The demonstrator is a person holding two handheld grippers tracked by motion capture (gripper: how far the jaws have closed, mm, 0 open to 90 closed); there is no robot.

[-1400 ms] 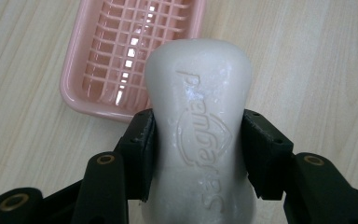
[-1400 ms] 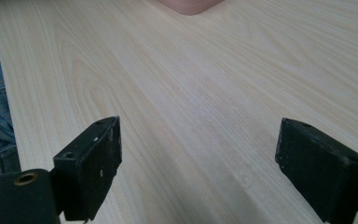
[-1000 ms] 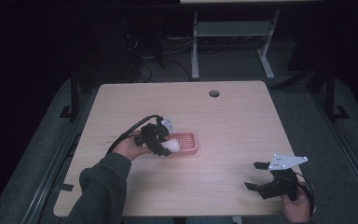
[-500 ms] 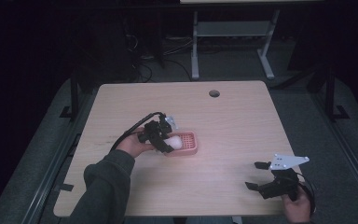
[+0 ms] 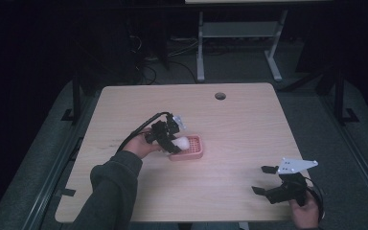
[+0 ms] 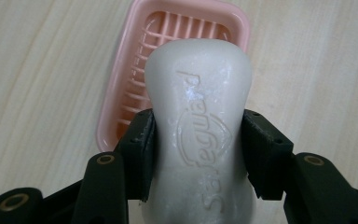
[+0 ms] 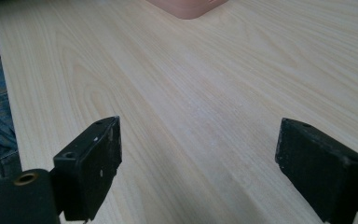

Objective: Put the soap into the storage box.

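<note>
My left gripper (image 6: pixel 198 154) has its fingers (image 6: pixel 140 154) clamped on the sides of a white bar of soap (image 6: pixel 200 121), one pad on each long flank, with the embossed brand face turned up toward the camera. The soap juts forward past the pads, and its far end hangs over the near part of a pink soap dish (image 6: pixel 116 88) with a ribbed floor; whether the bar touches the dish I cannot tell. In the high view the left gripper (image 5: pixel 172 142) sits at the dish's (image 5: pixel 195 154) left end, near the middle of the tabletop (image 5: pixel 249 124). My right gripper (image 7: pixel 198 163) has its fingers (image 7: pixel 93 163) spread wide with bare wood between them, and it hovers by the tabletop's near right corner (image 5: pixel 269 181), well apart from the dish.
</note>
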